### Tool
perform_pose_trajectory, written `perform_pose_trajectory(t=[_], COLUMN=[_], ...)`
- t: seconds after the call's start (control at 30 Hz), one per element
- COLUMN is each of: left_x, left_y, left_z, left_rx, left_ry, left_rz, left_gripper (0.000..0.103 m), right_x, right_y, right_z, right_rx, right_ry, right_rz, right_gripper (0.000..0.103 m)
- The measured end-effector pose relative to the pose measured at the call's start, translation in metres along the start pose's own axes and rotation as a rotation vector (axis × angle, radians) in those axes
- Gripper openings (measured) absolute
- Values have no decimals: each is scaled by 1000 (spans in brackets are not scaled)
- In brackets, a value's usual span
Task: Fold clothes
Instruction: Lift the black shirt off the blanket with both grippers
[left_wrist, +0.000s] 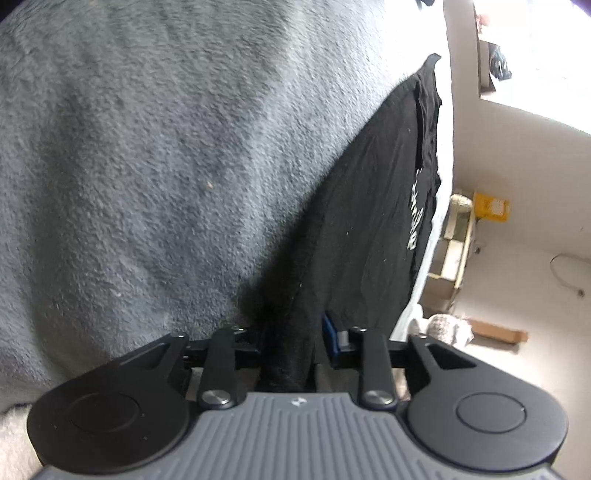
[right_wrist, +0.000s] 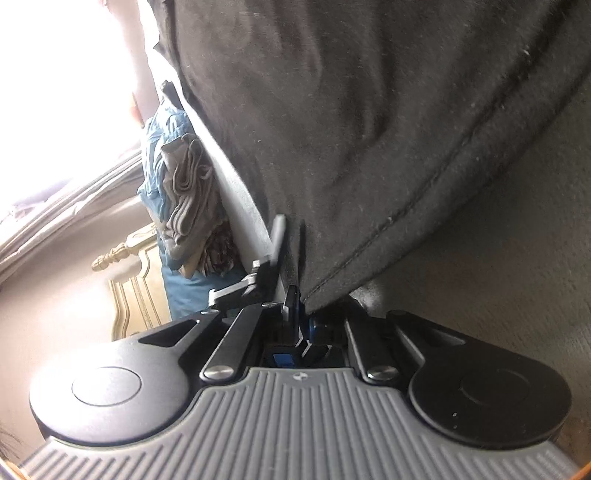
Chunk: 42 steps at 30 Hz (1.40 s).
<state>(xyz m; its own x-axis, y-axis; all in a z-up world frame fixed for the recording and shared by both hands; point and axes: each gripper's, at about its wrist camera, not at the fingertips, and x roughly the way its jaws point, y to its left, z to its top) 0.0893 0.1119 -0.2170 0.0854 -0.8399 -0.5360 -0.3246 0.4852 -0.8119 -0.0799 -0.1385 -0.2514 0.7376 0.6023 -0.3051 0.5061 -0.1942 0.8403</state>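
A black T-shirt with white lettering lies stretched along the edge of a grey fleece blanket. My left gripper is shut on a bunched fold of the shirt, and black cloth fills the gap between its fingers. In the right wrist view the same black T-shirt hangs taut across the picture, its stitched hem running down to my right gripper. That gripper is shut on the hem's corner. The fingertips of both grippers are mostly hidden by cloth.
The grey blanket lies under the shirt. A pile of blue and grey clothes sits beside a cream ornate bed frame. Past the white bed edge the floor holds cardboard boxes and a yellow bag.
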Motion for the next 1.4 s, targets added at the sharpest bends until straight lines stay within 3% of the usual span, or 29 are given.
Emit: perform_pose_trajectory(t=[0.07,0.1,0.33,0.47,0.57,0.63,0.73,0.83,1.07,1.23,1.4], left_x=[-1,-2,-4,-8,-10,-12,-9,-12,-11,-14,-5], left_y=[-5,-8,-24,-36,-41,-45,-50,-53,-62,-59,-64], left_z=[-2,-3,-10,-17,-20,-23,-27,-30,-37,-42,-45], left_rx=[30,47,184,267,313,344,373,396,452,473,483], left_ry=[-6,-8,-22,-26,-22,-20,-20,-23,-27,-28,-28], left_rz=[24,39,176,238,280,308,341,370,440,466,480], left_gripper=[19,11,9,9,9,9,9,10,11,11,13], right_x=[-1,-2,-28,-91,-156,-201,-258,-289,-302,-303,-305], right_y=[11,16,63,99,129,137,130,112,73,47,37], right_z=[1,1,-1,4,21,39,70,98,137,132,124], right_rx=[-59,-89,-320,-484,-603,-632,-655,-621,-530,-464,-445], right_ry=[15,22,96,74,-74,-219,-431,-513,-538,-495,-441], right_rz=[-34,-51,-190,-223,-291,-353,-525,-641,-613,-540,-524], right_gripper=[6,6,22,25,31,35,36,38,37,34,25])
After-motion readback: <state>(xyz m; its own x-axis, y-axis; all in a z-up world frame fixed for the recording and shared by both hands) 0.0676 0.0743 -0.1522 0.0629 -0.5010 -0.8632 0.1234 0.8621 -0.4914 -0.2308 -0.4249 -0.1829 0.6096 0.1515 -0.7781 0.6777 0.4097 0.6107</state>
